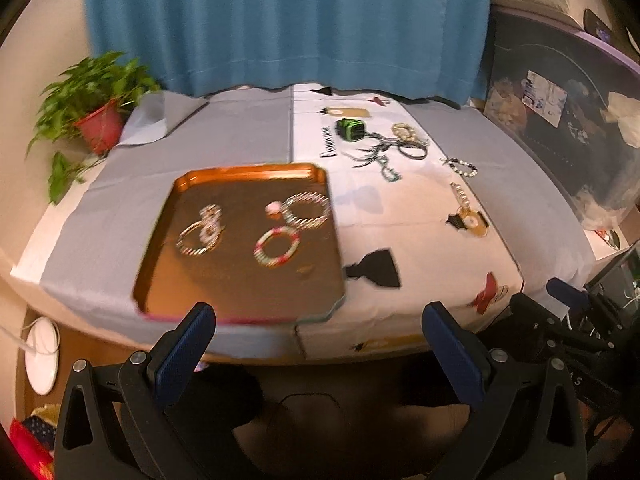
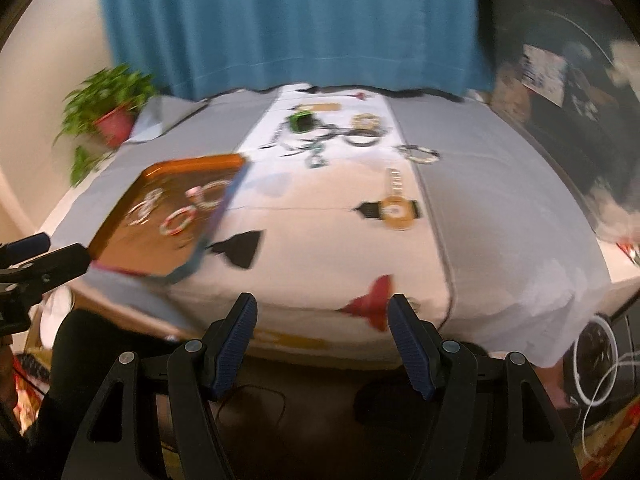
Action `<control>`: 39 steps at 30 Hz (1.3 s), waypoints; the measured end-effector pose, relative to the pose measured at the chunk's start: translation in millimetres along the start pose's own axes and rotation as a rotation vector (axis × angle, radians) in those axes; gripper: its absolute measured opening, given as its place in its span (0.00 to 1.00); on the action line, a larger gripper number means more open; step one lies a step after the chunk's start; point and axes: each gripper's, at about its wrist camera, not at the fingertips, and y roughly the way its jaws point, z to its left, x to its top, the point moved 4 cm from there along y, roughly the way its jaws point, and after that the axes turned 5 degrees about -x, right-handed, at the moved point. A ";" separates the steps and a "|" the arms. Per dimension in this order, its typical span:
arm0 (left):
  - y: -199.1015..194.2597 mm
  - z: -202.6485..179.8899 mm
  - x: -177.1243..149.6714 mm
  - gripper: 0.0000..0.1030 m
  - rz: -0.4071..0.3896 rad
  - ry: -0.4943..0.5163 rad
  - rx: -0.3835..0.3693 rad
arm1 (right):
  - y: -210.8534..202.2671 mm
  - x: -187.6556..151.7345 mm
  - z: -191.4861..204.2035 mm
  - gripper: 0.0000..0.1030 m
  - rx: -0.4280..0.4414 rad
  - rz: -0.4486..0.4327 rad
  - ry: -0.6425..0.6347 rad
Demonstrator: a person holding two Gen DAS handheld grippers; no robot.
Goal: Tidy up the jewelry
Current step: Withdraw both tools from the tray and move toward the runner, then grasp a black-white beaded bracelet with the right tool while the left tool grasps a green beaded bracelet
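Note:
An orange tray (image 1: 240,300) lies on the table's front left and holds several bracelets, among them a red-and-white bangle (image 1: 277,247) and a striped bangle (image 1: 308,209). More jewelry lies on the white cloth behind it: a pearl bracelet (image 1: 462,167), a gold bracelet (image 1: 404,131), a green piece (image 1: 350,129). My left gripper (image 1: 318,320) is open and empty at the table's front edge, just before the tray. My right gripper (image 2: 322,312) is open and empty at the front edge, right of the tray (image 2: 120,236). Both views are blurred.
A potted plant (image 1: 96,116) stands at the back left. A blue curtain (image 1: 280,24) hangs behind the table. A dark cluttered box (image 1: 560,128) stands at the right. The right gripper's body shows in the left wrist view (image 1: 568,320). A white disc (image 1: 42,356) lies on the floor.

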 end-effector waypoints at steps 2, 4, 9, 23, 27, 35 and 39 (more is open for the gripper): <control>11.2 -7.8 13.1 0.99 0.001 0.000 -0.009 | 10.7 6.4 -18.5 0.67 -0.027 0.004 0.033; 25.8 -16.2 30.6 0.99 0.001 -0.004 -0.024 | 20.0 13.6 -35.2 0.67 -0.046 0.008 0.063; 67.7 -33.2 72.4 0.99 -0.003 -0.002 -0.039 | 47.7 40.3 -71.6 0.67 -0.085 0.003 0.102; 229.5 -59.2 147.3 0.99 0.152 -0.002 -0.062 | 184.8 151.8 -127.0 0.67 -0.104 0.016 0.145; 265.6 -56.2 152.7 0.99 0.202 -0.020 -0.049 | 223.5 169.4 -128.8 0.67 -0.126 0.039 0.117; 296.4 -51.6 150.3 0.99 0.191 -0.021 -0.031 | 271.9 179.8 -144.1 0.76 -0.206 0.064 0.113; 297.8 -56.4 148.0 0.99 0.182 0.031 -0.016 | 275.3 180.3 -143.7 0.79 -0.205 0.067 0.108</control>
